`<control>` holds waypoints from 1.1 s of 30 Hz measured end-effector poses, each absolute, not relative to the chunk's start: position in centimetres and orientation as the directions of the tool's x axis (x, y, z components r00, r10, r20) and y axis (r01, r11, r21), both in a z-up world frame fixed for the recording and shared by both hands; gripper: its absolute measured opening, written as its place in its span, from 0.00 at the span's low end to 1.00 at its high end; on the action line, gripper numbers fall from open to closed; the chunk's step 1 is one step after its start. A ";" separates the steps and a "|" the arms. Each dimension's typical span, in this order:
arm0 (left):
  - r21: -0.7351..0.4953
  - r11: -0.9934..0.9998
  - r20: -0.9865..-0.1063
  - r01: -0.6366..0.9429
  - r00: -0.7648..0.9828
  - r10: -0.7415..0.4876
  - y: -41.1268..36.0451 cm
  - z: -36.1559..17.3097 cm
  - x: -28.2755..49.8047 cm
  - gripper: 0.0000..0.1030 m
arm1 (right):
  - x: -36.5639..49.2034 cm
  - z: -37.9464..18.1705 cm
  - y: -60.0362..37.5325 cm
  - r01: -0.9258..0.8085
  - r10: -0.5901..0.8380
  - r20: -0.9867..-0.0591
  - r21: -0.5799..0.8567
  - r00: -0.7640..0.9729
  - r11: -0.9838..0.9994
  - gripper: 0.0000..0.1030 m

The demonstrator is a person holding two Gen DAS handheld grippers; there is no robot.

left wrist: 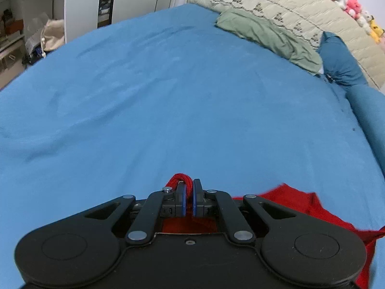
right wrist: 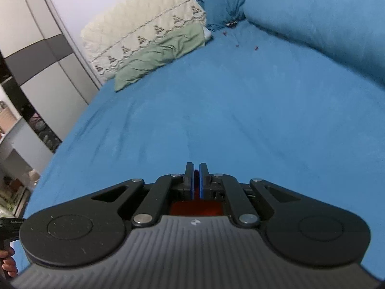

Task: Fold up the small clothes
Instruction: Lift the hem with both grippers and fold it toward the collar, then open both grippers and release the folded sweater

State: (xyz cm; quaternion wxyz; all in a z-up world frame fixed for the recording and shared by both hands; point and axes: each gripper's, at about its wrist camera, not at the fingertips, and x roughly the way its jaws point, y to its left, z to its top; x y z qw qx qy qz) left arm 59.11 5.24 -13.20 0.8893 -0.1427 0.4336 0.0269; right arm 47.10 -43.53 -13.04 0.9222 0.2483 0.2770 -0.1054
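step: both claws lifting garment | left gripper (left wrist: 189, 186) pinching red garment (left wrist: 298, 203) | right gripper (right wrist: 196, 171) pinching red cloth too | next: lay flat on bed (left wrist: 168, 96), likely

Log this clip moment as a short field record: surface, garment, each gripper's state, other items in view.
surface: blue bed sheet
garment: red knit garment, trailing to the left gripper's right
left gripper: shut on a bunched fold of the red garment
right gripper: shut on red fabric, presumably the same garment
other items: crumpled green cloth; cream quilted headboard cover; blue pillow; row of plush toys
fold progress: cannot tell
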 end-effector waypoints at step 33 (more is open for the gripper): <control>-0.010 0.999 -0.757 0.047 0.652 -0.038 1.2 -17.0 47.0 0.83 | 40.3 -18.8 -36.2 0.157 0.009 -0.656 0.194 0.755 0.968 0.76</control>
